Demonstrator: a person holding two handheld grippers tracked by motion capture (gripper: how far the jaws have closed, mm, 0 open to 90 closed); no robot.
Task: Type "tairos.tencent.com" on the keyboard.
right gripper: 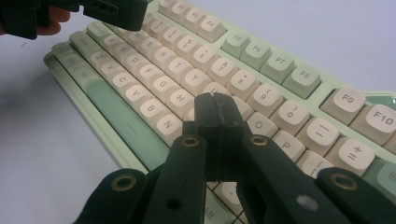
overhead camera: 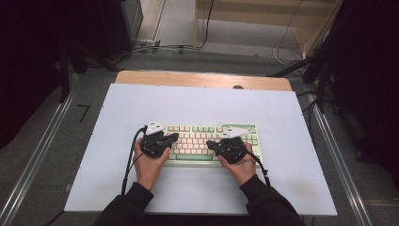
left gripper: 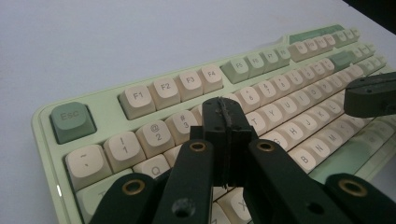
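Observation:
A pale green keyboard point(overhead camera: 207, 141) with cream keys lies on the white table top, near the front. My left gripper point(overhead camera: 174, 137) hovers over its left half, jaws shut with nothing between them; in the left gripper view its tips point(left gripper: 227, 115) sit just above the number and letter rows of the keyboard point(left gripper: 140, 100). My right gripper point(overhead camera: 210, 144) is over the right half, also shut and empty. In the right gripper view its tips point(right gripper: 215, 106) hang above the keys around the middle letter rows of the keyboard point(right gripper: 261, 70). Whether either tip touches a key I cannot tell.
The white board point(overhead camera: 197, 106) covers a wooden table point(overhead camera: 202, 79). Metal rails point(overhead camera: 37, 155) run along both sides. Cables point(overhead camera: 287, 47) lie on the floor behind the table. The other gripper point(left gripper: 371, 94) shows at the right edge of the left gripper view.

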